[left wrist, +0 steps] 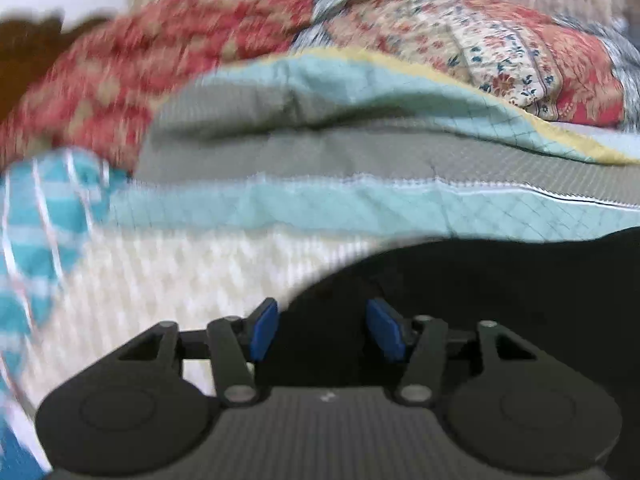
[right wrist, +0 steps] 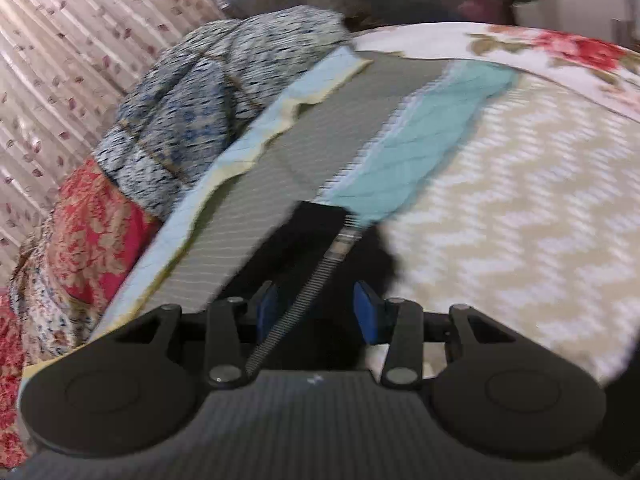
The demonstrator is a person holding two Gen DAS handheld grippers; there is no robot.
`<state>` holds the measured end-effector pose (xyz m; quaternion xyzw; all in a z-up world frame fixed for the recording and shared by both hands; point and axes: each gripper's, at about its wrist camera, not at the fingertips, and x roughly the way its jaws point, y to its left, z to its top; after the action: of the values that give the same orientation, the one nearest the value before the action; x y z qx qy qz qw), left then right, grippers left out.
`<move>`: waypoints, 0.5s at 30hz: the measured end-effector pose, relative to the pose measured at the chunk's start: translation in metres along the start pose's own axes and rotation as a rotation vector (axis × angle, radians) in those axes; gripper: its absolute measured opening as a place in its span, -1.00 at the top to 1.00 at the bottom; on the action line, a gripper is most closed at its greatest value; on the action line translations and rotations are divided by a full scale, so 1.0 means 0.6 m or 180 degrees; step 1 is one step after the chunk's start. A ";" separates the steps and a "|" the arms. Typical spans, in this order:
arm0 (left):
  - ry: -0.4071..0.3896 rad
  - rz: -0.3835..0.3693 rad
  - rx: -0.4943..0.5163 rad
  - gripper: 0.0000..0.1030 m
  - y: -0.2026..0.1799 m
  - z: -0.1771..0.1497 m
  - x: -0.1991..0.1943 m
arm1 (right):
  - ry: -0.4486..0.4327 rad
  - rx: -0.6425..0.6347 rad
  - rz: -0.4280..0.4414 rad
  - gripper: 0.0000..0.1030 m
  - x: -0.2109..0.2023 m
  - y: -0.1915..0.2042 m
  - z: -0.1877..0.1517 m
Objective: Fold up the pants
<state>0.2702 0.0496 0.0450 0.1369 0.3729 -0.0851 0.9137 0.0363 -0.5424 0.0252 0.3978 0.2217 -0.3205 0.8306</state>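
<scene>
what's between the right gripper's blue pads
In the right wrist view, a striped drawstring cord runs between the right gripper's open pads, over black pants.

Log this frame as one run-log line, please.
task: fold pants | left gripper: open, over black pants | right gripper: open, striped drawstring between pads, unpinched | surface: chevron bedspread

Ahead of me lies a bed (left wrist: 168, 264) spread with a cream zigzag-patterned cover. A pale teal quilt (left wrist: 360, 208) with a grey band and yellow edging lies across it. Beyond that sits a heap of red floral bedding (left wrist: 132, 56) and a blue-grey patterned cloth (right wrist: 192, 112). Behind hangs a pinkish curtain (right wrist: 60, 60) printed with small leaves.
</scene>
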 end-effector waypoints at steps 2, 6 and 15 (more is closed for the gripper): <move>-0.0137 0.0040 0.0308 -0.25 -0.015 0.017 0.011 | 0.0063 -0.0091 -0.0090 0.01 0.029 0.033 0.011; -0.0158 -0.0118 0.0918 -0.26 -0.056 0.034 0.047 | 0.0189 -0.0121 -0.0370 -0.15 0.099 0.074 0.037; 0.0177 -0.0340 0.1219 0.87 -0.116 0.002 0.117 | 0.0337 -0.0415 -0.0927 -0.45 0.204 0.097 0.035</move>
<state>0.3024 -0.0206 -0.0166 0.2905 0.3817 -0.1991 0.8546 0.1649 -0.5752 -0.0085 0.3231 0.3408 -0.4010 0.7865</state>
